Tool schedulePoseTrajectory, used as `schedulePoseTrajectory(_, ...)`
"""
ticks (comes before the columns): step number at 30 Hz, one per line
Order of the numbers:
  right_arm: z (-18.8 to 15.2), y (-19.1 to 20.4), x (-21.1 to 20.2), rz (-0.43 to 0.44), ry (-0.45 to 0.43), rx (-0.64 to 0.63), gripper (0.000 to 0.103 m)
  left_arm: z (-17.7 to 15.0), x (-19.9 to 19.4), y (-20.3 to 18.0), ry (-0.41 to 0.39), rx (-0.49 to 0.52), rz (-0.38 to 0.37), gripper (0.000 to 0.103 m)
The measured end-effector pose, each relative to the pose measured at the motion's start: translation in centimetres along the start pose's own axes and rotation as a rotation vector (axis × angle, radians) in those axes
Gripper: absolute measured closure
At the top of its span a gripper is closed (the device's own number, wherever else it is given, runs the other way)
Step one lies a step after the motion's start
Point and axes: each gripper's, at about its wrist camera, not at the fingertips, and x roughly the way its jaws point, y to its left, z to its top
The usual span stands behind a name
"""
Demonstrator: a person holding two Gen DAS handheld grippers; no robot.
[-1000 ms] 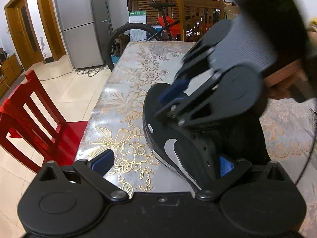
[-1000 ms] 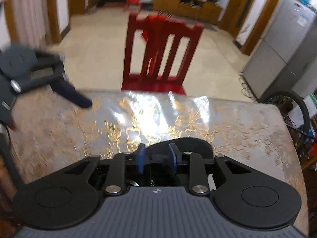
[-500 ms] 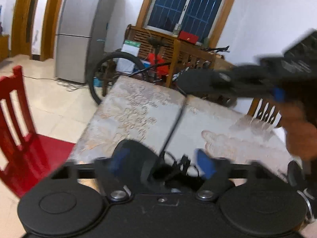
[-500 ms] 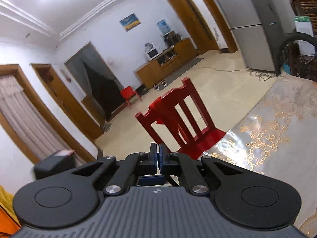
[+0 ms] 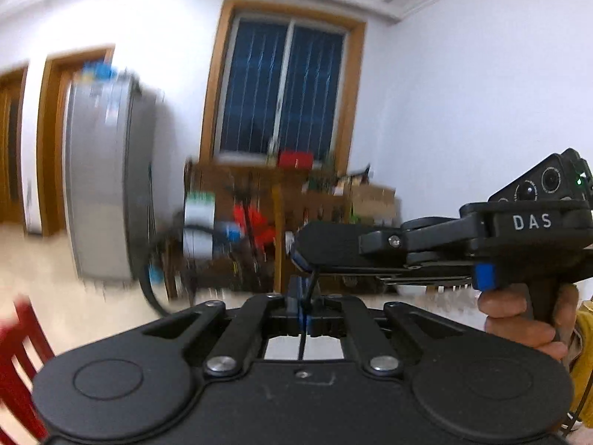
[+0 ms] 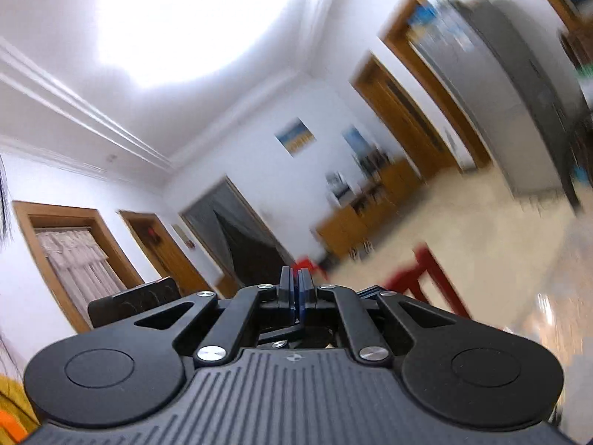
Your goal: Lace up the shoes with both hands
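Blurred fridge (image 5: 107, 181) and window (image 5: 281, 85) behind, left gripper (image 5: 302, 311) clamped on black lace (image 5: 310, 289), right gripper (image 5: 302, 259) clenched, seemingly on it too.

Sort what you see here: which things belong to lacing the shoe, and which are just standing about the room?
Belongs to the job: black shoelace, left claw, right claw, both shut on it.
Just standing about: refrigerator, red chair, window, red box on the sill.
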Motion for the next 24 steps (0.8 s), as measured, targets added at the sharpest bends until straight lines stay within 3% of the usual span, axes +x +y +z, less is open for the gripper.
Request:
schedulePoseTrajectory(9, 4.5, 8.0, 2.7, 0.007, -0.095, -0.243, 0.099, 6.0, -4.5, -2.6, -0.141, 0.158, 0.016, 0.101)
schedulePoseTrajectory(14, 5.0, 10.1, 2.8, 0.000, -0.129, -0.315, 0.103, 7.4, -5.0, -2.4, -0.134, 0.161, -0.003, 0.101)
schedulePoseTrajectory(16, 4.7, 10.4, 3.1, -0.042, -0.106, -0.353, 0.101, 6.7, -5.1, -1.9, -0.121, 0.157, -0.005, 0.100)
schedulePoseTrajectory(18, 4.1, 9.9, 2.7, -0.120, -0.079, -0.367, 0.083, 5.4, -5.6, -1.3, -0.115, 0.143, 0.006, 0.100)
schedulePoseTrajectory(19, 3.5, 9.2, 2.2, -0.184, -0.076, -0.363, 0.061, 4.4, -5.7, -0.8, -0.100, 0.123, 0.012, 0.100)
schedulePoseTrajectory(20, 2.7, 8.1, 1.6, -0.258, -0.064, -0.359, 0.048, 3.1, -5.8, -0.1, -0.075, 0.088, 0.016, 0.100)
schedulePoseTrajectory(23, -1.1, 2.4, -0.6, -0.531, 0.061, -0.320, 0.047, -1.2, -6.3, 2.0, 0.019, -0.026, 0.052, 0.098)
schedulePoseTrajectory(24, -2.7, -0.1, -1.5, -0.636, 0.119, -0.295, 0.048, -3.5, -5.8, 2.8, 0.082, -0.064, 0.077, 0.087)
